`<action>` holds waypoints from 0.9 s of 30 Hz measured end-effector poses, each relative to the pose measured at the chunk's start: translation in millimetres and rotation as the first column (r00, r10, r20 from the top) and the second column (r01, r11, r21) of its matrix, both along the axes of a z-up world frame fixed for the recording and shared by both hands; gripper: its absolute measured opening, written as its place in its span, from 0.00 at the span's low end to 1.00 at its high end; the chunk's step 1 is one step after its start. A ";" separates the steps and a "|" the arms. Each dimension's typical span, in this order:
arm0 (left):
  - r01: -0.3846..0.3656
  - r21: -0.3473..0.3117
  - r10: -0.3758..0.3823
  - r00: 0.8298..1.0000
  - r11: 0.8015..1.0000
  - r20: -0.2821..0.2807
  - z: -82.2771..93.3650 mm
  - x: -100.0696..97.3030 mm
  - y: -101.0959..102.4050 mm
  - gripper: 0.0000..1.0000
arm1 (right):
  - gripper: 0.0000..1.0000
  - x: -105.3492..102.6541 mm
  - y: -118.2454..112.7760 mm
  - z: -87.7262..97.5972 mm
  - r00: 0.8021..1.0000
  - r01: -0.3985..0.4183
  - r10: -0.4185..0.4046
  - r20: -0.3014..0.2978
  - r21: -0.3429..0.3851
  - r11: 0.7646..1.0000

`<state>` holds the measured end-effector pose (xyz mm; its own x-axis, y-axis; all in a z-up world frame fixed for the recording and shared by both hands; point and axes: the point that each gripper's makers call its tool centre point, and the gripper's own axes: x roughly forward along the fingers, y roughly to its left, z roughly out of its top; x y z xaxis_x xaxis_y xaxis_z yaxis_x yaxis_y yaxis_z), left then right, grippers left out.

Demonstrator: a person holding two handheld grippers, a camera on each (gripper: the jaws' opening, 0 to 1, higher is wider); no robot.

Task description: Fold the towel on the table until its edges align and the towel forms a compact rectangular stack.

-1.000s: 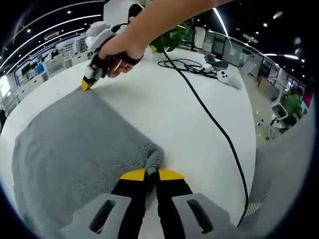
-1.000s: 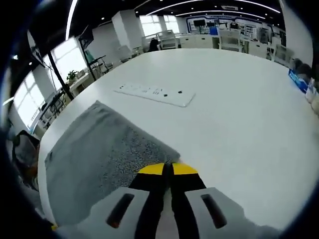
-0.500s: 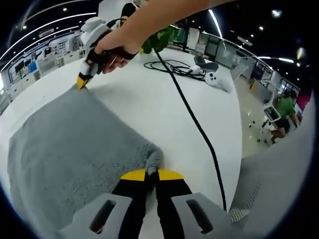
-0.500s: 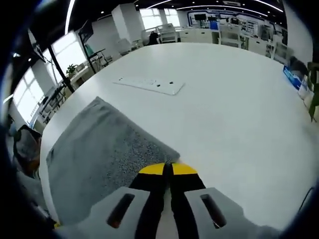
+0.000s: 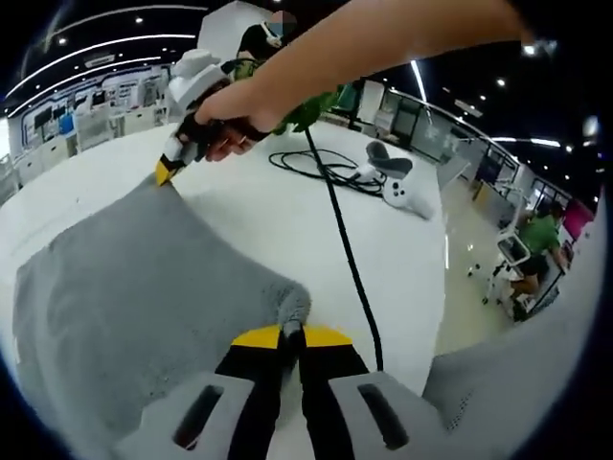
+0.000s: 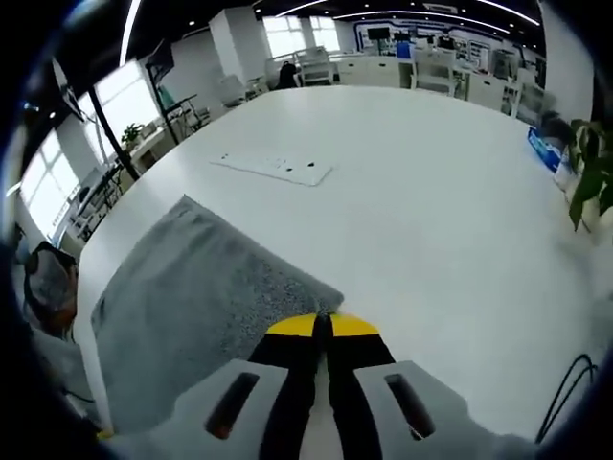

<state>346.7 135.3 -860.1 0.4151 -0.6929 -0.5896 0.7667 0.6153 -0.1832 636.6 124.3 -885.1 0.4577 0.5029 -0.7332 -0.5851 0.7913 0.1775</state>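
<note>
In the left gripper view, a grey terry towel (image 5: 134, 287) lies spread on the left part of a white round desk (image 5: 278, 206), reaching its near edge. At the towel's far corner, the right gripper (image 5: 165, 173), yellow-tipped and gripped by a person's hand (image 5: 225, 120), pinches the cloth. At the bottom, the left gripper (image 5: 289, 333) has its black, yellow-tipped jaws closed on the towel's near right corner, which bunches up between them. A black cable (image 5: 340, 240) runs across the desk toward its right edge, past a white game controller (image 5: 407, 195) and a green potted plant (image 5: 311, 101).

In the right gripper view, the towel (image 6: 182, 307) lies by the desk's left edge, its corner clamped in the right gripper's (image 6: 321, 326) closed jaws. A white flat power strip (image 6: 273, 169) rests farther in on the desk (image 6: 431, 211).
</note>
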 end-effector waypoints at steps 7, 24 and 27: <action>-0.029 -0.059 0.031 0.999 0.998 0.032 27.4 6.5 -6.3 0.05 | 0.00 -6.5 -6.6 26.9 0.999 0.035 -0.035 -0.005 0.015 0.999; -0.063 -0.139 0.076 0.994 0.988 0.085 63.1 10.5 1.7 0.05 | 0.00 -7.6 -16.0 65.3 0.997 0.071 -0.071 0.023 -0.008 0.997; -0.064 -0.147 0.079 0.992 0.987 0.099 69.1 11.0 3.1 0.05 | 0.00 -6.0 -15.3 70.6 0.997 0.073 -0.073 0.031 -0.012 0.997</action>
